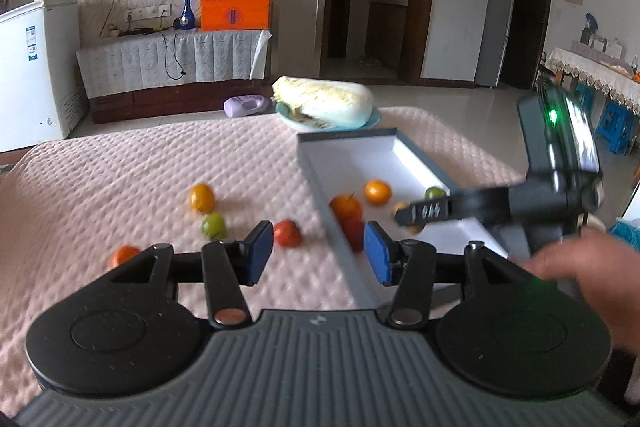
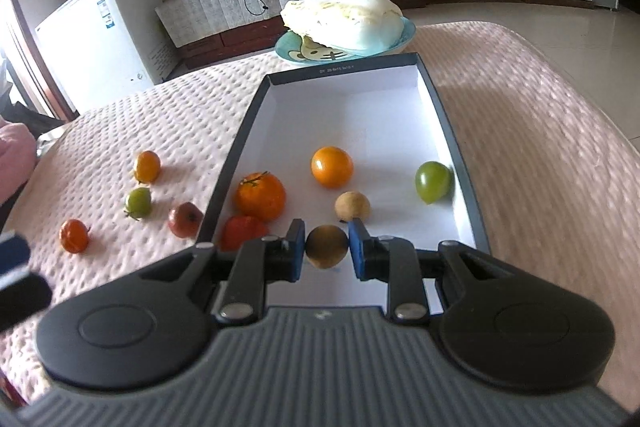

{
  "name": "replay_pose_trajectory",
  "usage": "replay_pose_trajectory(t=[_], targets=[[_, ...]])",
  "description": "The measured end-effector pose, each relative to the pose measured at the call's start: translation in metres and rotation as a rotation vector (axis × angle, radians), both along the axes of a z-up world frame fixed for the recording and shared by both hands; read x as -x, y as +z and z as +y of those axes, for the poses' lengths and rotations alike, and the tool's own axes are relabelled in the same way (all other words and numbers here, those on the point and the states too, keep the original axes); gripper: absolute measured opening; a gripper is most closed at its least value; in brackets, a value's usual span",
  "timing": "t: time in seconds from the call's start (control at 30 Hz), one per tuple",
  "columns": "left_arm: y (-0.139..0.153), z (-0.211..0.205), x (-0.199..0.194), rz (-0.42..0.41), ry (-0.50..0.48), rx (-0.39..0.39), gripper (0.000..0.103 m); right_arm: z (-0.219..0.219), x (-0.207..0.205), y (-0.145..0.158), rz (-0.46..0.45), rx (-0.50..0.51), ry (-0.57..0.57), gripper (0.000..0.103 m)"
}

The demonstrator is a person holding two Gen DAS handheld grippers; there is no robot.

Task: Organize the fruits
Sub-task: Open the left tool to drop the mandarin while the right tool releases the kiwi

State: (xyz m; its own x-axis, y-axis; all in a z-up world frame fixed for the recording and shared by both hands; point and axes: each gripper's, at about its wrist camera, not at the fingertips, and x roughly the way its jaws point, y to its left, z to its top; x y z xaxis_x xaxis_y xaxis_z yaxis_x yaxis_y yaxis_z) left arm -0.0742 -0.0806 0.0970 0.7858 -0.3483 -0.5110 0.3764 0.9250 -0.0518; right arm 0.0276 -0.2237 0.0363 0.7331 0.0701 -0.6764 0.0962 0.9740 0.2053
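A grey box with a white floor [image 2: 352, 115] lies on a pink quilted cloth. In it sit a large orange [image 2: 260, 195], a yellow-orange fruit [image 2: 332, 166], a green fruit [image 2: 433, 182], a tan round fruit [image 2: 352, 206] and a red tomato [image 2: 242, 230]. My right gripper [image 2: 326, 247] is shut on a brownish round fruit [image 2: 326, 246] just above the box's near end. On the cloth left of the box lie several small fruits, among them a red one [image 1: 287, 233] and a green one [image 1: 213, 225]. My left gripper [image 1: 319, 253] is open and empty above the cloth by the box's left wall [image 1: 320, 187].
A blue plate with a napa cabbage [image 2: 344, 17] stands just behind the box. A white freezer [image 2: 100, 31] and a TV cabinet are beyond the table's far edge. The right gripper's body and the hand holding it [image 1: 560, 187] cross the left wrist view at right.
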Motion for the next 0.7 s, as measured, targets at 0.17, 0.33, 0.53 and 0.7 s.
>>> replay_pose_trajectory(t=[0.17, 0.33, 0.53, 0.7], targets=[[-0.009, 0.021, 0.007, -0.001, 0.017, -0.036, 0.056, 0.005, -0.004, 0.000, -0.012, 0.005, -0.016, 0.027], [-0.016, 0.048, 0.011, -0.012, 0.059, -0.006, 0.058, 0.013, -0.009, -0.005, 0.012, 0.026, -0.029, 0.028], [-0.014, 0.074, 0.005, -0.023, 0.115, -0.005, 0.060, 0.017, -0.012, -0.005, 0.003, 0.054, -0.071, 0.039], [-0.011, 0.093, 0.004, -0.020, 0.151, 0.021, 0.061, 0.024, -0.012, -0.001, -0.030, 0.074, -0.078, 0.042]])
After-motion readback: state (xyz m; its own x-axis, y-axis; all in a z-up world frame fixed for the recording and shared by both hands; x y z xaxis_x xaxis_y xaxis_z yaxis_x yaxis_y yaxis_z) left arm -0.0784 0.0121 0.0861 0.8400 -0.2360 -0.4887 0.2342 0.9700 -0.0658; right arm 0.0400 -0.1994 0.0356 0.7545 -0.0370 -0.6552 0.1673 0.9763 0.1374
